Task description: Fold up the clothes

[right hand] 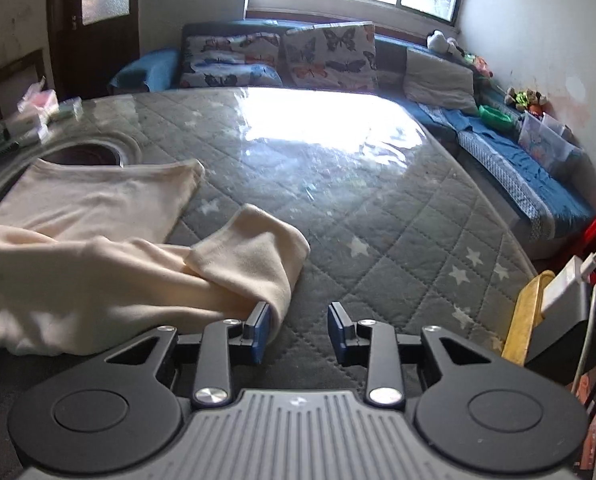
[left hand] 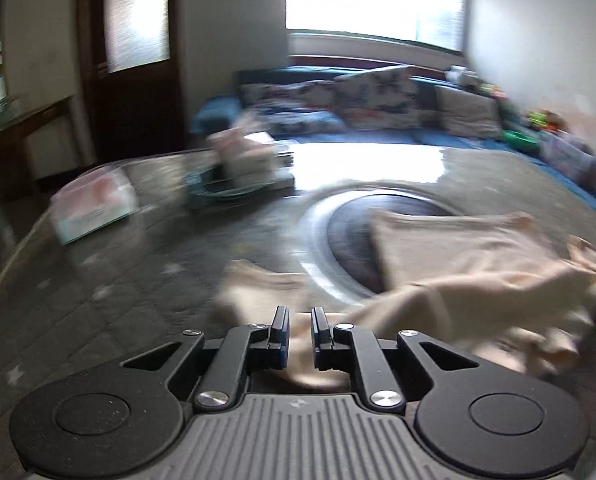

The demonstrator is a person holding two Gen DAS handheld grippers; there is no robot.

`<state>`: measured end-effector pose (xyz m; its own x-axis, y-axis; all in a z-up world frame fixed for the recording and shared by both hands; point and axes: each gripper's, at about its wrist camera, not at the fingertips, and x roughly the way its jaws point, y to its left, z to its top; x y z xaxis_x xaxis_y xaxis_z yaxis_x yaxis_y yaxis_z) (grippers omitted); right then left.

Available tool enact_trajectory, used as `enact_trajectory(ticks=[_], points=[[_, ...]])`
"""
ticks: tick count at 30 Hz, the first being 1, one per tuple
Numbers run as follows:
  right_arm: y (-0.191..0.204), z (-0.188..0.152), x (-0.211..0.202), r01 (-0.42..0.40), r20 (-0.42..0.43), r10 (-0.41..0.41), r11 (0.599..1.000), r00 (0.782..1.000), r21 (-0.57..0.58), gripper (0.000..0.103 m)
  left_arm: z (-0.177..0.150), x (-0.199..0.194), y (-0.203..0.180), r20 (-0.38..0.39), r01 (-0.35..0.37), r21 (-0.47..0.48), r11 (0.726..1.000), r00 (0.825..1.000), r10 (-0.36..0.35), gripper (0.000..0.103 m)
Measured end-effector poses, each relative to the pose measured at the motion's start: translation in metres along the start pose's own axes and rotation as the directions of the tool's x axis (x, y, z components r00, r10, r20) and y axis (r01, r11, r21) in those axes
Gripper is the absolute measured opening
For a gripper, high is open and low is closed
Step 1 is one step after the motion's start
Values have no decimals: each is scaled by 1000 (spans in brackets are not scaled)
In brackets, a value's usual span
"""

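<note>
Cream garment (right hand: 98, 248): a soft knit top or similar, lying crumpled on the table (right hand: 378, 208), which wears a grey quilted, star-printed cover under clear plastic; not yet folded flat.
Spread: in the right wrist view the cloth fills the near-left part of the table, a flatter panel running to the far left over a dark round inset (right hand: 86, 154), a rumpled fold heaped nearer.
Near corner: a doubled flap (right hand: 258, 252) juts out to the right and ends just beside the left finger of the right tool (right hand: 300, 330).
Right tool: jaws partly apart, nothing between them but bare quilt; the garment's edge touches or nearly touches the outer face of its left finger, I cannot tell which.
Left tool (left hand: 300, 338): jaws narrowly apart, cream cloth visible in and behind the gap; the pads do not seem to press on it, though blur makes this uncertain.
Long axis: the garment runs roughly from near-left to far, its bulk to the right of the left tool and to the left of the right tool, so it lies between the two.
Nearer hand: both sit at the near hem; the right one is closest to the jutting flap.
Judged next need: each tool takes an edge on its own side, the right shifting slightly left to catch the flap.
Clutter: boxes and packets (right hand: 38, 116) at the far left, well apart from the cloth.
</note>
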<state>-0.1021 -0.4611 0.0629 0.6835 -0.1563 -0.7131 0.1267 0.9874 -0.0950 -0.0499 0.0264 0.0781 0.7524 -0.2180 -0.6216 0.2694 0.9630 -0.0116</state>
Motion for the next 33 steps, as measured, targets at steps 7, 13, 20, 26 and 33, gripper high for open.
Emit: enact_trajectory(ticks=[7, 13, 20, 26, 33], points=[[28, 14, 12, -81, 21, 82, 994, 996, -67, 31, -9, 6, -77, -49, 209, 178, 962, 978, -203, 36], [48, 18, 40, -82, -18, 81, 989, 997, -126, 31, -15, 20, -124, -101, 314, 278, 908, 949, -298, 38], [37, 19, 41, 13, 22, -11, 992, 1000, -129, 3, -25, 34, -149, -131, 335, 363, 870, 942, -308, 39], [0, 24, 32, 128, 19, -127, 990, 992, -66, 4, -30, 42, -151, -144, 340, 375, 862, 940, -308, 28], [-6, 27, 10, 50, 33, -48, 996, 998, -70, 14, -25, 43, -148, -111, 292, 371, 882, 956, -270, 26]])
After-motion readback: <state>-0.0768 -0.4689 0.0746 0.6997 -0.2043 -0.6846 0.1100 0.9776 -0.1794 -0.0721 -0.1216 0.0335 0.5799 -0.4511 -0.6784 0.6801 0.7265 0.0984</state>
